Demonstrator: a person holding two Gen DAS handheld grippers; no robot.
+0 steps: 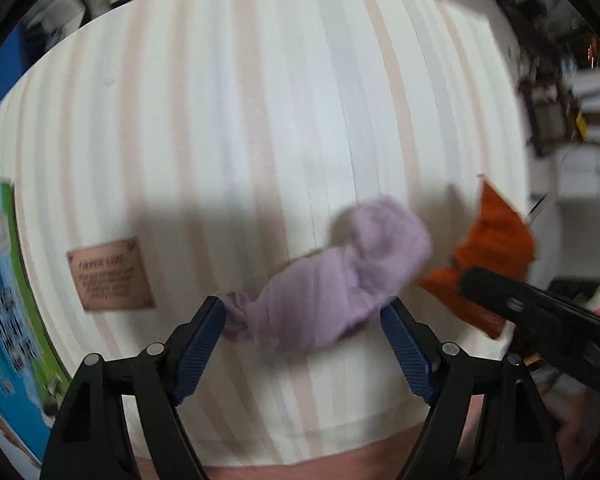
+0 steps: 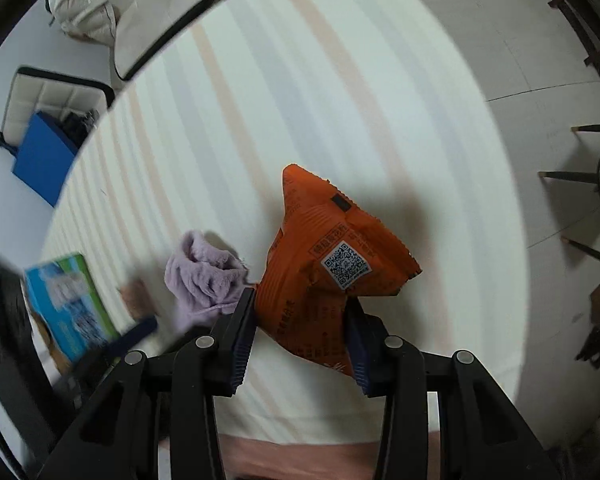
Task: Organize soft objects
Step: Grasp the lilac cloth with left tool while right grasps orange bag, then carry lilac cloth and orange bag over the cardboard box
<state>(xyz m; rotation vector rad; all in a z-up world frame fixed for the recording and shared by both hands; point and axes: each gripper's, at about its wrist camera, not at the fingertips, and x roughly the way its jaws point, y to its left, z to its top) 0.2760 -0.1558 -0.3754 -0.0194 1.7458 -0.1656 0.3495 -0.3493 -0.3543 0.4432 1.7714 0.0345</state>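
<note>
A lilac fluffy sock (image 1: 340, 276) lies on the striped tablecloth (image 1: 260, 100). My left gripper (image 1: 304, 308) points down over it and is open. The sock sits between the blue pads, and its thin end is by the left pad. An orange snack bag (image 2: 320, 256) with a QR code stands pinched between the pads of my right gripper (image 2: 300, 330), which is shut on its lower part. In the left wrist view, the orange snack bag (image 1: 492, 248) and the right gripper (image 1: 472, 284) are just right of the sock. The right wrist view shows the sock (image 2: 204, 272) left of the bag.
A green and blue box (image 1: 4, 280) lies at the table's left edge, with a small pink card (image 1: 110, 274) beside it. The table's near edge runs along the bottom. Off the table are a chair with a cream jacket (image 2: 112, 4), a blue folder (image 2: 44, 160) and chair legs (image 2: 572, 176).
</note>
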